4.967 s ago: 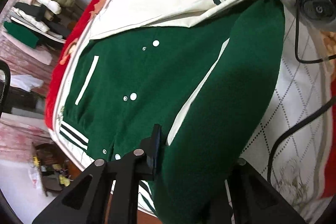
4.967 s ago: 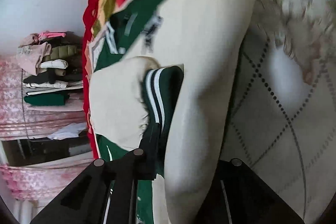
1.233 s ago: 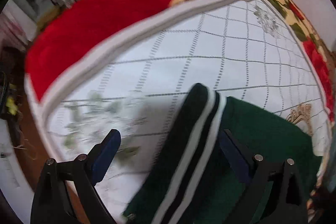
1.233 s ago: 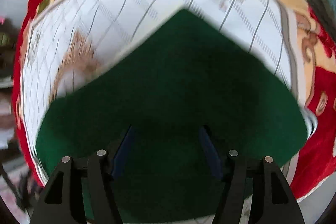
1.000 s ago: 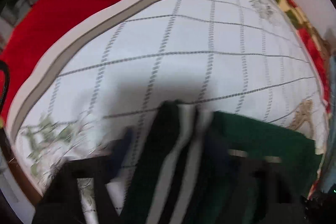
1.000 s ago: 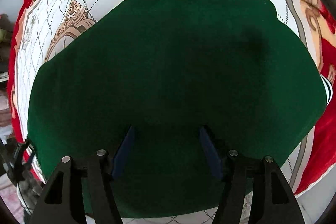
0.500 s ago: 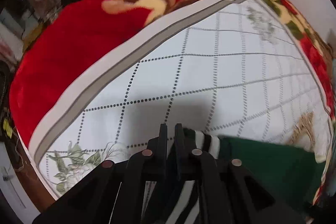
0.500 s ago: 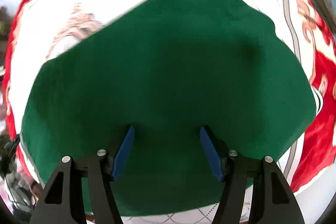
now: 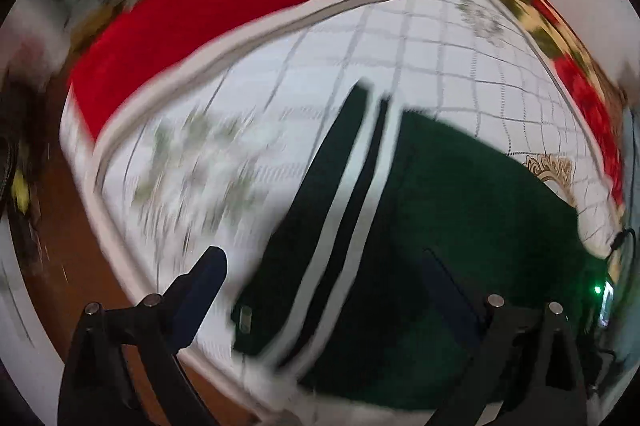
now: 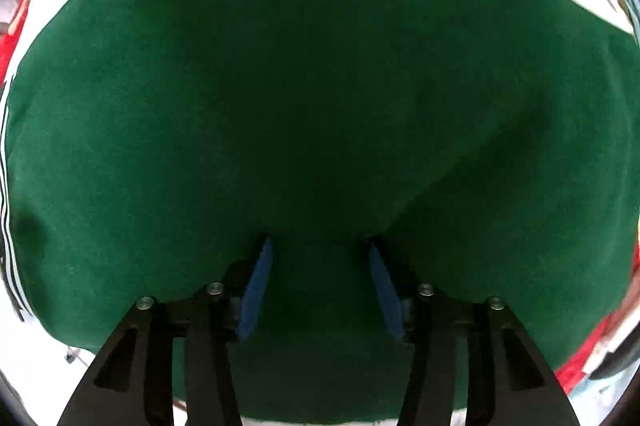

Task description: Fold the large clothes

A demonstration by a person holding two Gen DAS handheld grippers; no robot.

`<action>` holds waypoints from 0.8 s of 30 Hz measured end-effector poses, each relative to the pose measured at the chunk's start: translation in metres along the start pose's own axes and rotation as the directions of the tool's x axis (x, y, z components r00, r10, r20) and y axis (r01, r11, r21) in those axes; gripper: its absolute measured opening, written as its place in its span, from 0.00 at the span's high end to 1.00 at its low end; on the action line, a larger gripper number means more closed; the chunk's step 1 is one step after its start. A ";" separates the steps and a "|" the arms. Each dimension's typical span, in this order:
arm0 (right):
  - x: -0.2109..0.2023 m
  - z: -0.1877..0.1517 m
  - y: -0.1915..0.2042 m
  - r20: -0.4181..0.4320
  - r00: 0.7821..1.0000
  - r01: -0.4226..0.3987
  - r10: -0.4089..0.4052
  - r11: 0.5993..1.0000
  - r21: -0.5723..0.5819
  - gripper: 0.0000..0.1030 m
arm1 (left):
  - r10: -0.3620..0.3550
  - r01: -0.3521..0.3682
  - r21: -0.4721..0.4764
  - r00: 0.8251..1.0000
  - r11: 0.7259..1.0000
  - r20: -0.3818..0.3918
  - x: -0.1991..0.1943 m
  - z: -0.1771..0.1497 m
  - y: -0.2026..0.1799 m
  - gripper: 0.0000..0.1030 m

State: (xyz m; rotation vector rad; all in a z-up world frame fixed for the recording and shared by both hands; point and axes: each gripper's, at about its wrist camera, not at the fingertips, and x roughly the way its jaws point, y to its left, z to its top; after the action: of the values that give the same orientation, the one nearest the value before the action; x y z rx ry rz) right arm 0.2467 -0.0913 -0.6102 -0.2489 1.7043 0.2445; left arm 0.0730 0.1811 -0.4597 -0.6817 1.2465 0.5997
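A green jacket [image 9: 460,246] lies folded on the white quilted bed cover [image 9: 400,58]. Its dark hem with white stripes [image 9: 332,226] runs toward me in the blurred left wrist view. My left gripper [image 9: 324,278] is open, its jaws wide apart over the striped hem, holding nothing. In the right wrist view the green jacket back [image 10: 320,86] fills the frame. My right gripper [image 10: 318,258] is open just above the cloth, its blue pads [image 10: 256,286] apart and empty.
A red flowered blanket [image 9: 200,22] borders the white cover at the far side. The bed edge and brown floor [image 9: 80,266] are at the left. A device with a green light and cable [image 9: 600,290] sits at the far right.
My left gripper was shut on the striped hem half a second ago; it has opened and drawn back. My right gripper stayed open and moved closer to the green cloth.
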 end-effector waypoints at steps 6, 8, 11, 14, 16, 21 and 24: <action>-0.039 -0.011 -0.035 0.043 0.959 -0.282 0.279 0.955 0.093 0.42 | -0.158 0.120 -0.230 0.975 0.966 -0.154 0.015 -0.075 0.040 0.04; -0.046 -0.020 -0.046 0.060 0.945 -0.327 0.322 0.938 0.112 0.42 | -0.234 0.174 -0.302 0.957 0.937 -0.174 0.033 -0.090 0.043 0.04; -0.045 -0.028 -0.063 0.073 0.931 -0.364 0.357 0.920 0.143 0.42 | -0.296 0.236 -0.376 0.949 0.896 -0.107 0.050 -0.095 0.039 0.05; -0.033 -0.044 -0.083 0.069 0.910 -0.413 0.408 0.884 0.218 0.41 | -0.254 0.232 -0.376 0.967 0.897 -0.010 0.062 -0.083 0.028 0.11; -0.025 -0.063 -0.089 0.069 0.899 -0.434 0.432 0.863 0.257 0.41 | -0.186 0.184 -0.380 0.982 0.907 0.030 0.061 -0.075 0.022 0.22; -0.016 -0.068 -0.086 0.082 0.895 -0.445 0.439 0.858 0.258 0.41 | -0.119 0.163 -0.272 0.978 0.948 0.174 0.035 -0.048 -0.014 0.78; -0.017 -0.062 -0.084 0.095 0.889 -0.456 0.448 0.853 0.254 0.41 | -0.148 0.200 -0.233 0.964 0.952 0.222 0.014 -0.034 -0.022 0.79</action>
State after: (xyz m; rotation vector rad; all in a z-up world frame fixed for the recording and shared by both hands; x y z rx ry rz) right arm 0.2164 -0.1896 -0.5866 0.3676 1.7240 0.3557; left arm 0.0700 0.1420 -0.4762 -0.9113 0.9163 0.6693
